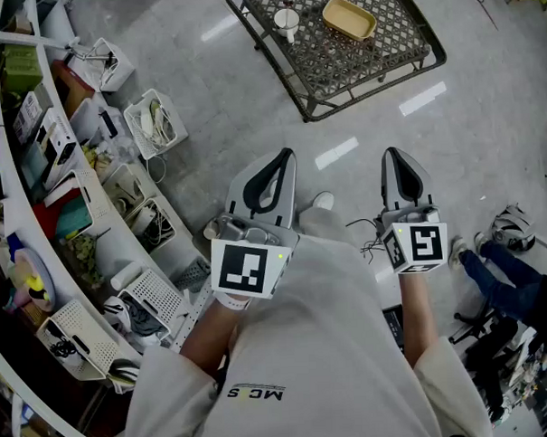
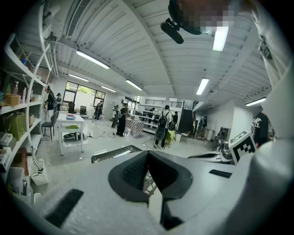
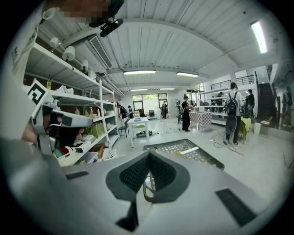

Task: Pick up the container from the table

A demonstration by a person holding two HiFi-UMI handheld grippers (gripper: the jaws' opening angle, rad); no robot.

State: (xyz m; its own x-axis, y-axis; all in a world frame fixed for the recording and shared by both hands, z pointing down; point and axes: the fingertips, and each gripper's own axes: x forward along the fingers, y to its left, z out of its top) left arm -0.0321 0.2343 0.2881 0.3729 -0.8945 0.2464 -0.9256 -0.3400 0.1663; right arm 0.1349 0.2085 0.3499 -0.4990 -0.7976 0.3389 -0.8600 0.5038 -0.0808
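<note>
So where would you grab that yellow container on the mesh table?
Probably by the rim of the yellow container. It looks like a shallow open tray lying flat on the mesh table, so one jaw can go inside its wall and one outside. Come from above at its right end, the side away from the white cup.

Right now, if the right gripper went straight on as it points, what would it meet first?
Probably the near edge of the mesh table; the right gripper is shut and nothing stands between, though depth is unclear.
</note>
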